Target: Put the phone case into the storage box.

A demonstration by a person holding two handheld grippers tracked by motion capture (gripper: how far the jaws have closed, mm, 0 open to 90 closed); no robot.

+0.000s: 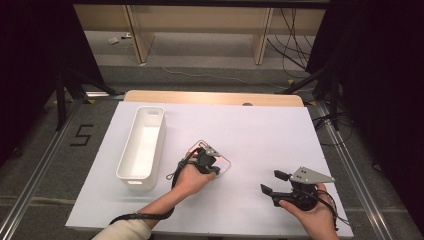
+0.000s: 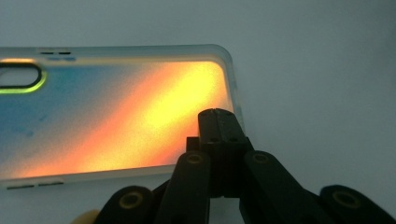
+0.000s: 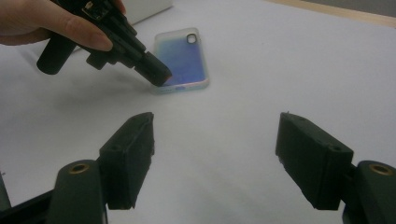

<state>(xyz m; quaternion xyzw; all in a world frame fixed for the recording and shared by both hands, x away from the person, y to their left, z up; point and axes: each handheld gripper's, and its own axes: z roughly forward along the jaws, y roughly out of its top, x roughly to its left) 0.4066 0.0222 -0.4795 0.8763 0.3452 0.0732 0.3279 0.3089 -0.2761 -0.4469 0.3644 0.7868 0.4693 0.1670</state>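
One phone case [image 1: 222, 161] lies flat near the middle of the white sheet [image 1: 280, 130] that covers the table, a little toward the near edge, with the one white bin [image 1: 142, 142] standing well apart near the sheet's left edge. The case is a thin shell with a clear rim and an iridescent back that shows orange and blue in the left gripper view [image 2: 116, 112], and a camera cutout sits at its far end [image 3: 191, 38].

The left gripper [image 1: 209, 161] is down at the near end of the case. Its jaws are drawn together to a narrow tip pressing at the case's edge [image 3: 156, 74]; whether the rim is pinched between them or they merely rest on it cannot be told. The right gripper [image 1: 276, 182] hovers over the sheet's near right corner, jaws spread wide [image 3: 215, 154] and empty.

The case looks very light, slightly flexible and slick, so it is likely to slide on the sheet rather than lift. The raised rim at a short end or a corner seems the best hold, since the flat back gives the jaws nothing to close on.

Count: one case, one bin, two grippers.
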